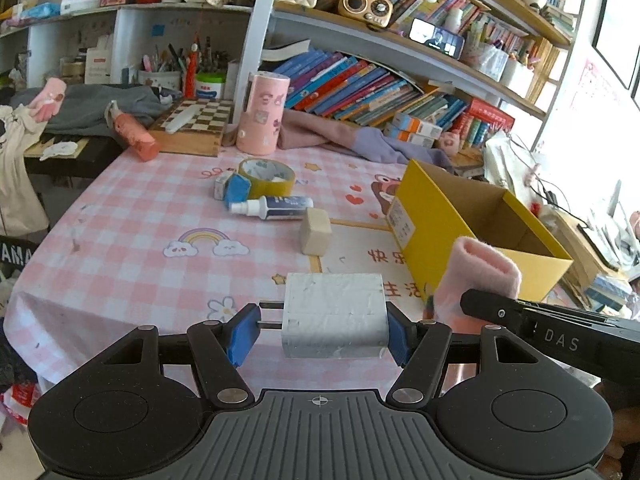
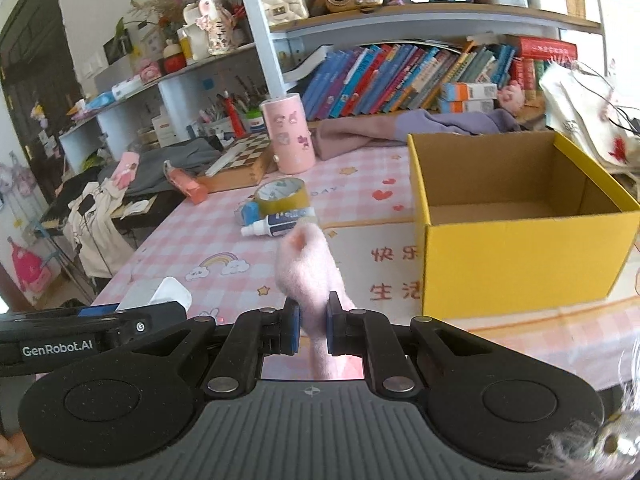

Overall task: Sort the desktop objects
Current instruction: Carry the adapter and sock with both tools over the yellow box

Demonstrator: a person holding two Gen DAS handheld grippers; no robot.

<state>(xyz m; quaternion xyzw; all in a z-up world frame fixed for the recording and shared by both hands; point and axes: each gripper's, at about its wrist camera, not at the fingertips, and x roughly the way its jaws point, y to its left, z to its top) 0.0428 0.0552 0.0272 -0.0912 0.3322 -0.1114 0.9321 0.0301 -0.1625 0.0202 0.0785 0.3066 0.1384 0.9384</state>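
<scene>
Left tongs (image 1: 322, 330): we clamp the white charger (image 1: 334, 320)
Right tongs (image 2: 313, 330): we pinch the pink sock (image 2: 308, 276); yellow box (image 2: 520, 256) just beside, on the desk (image 1: 140, 220)

Bookshelf (image 2: 400, 76) (crammed), chessboard (image 1: 196, 120).

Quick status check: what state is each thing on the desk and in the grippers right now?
Left gripper: shut on white charger.
Right gripper: shut on pink glove.
Yellow box: open, looks empty.
Tape roll: lying flat.
Glue bottle: on its side.
Wooden block: resting untouched.
</scene>
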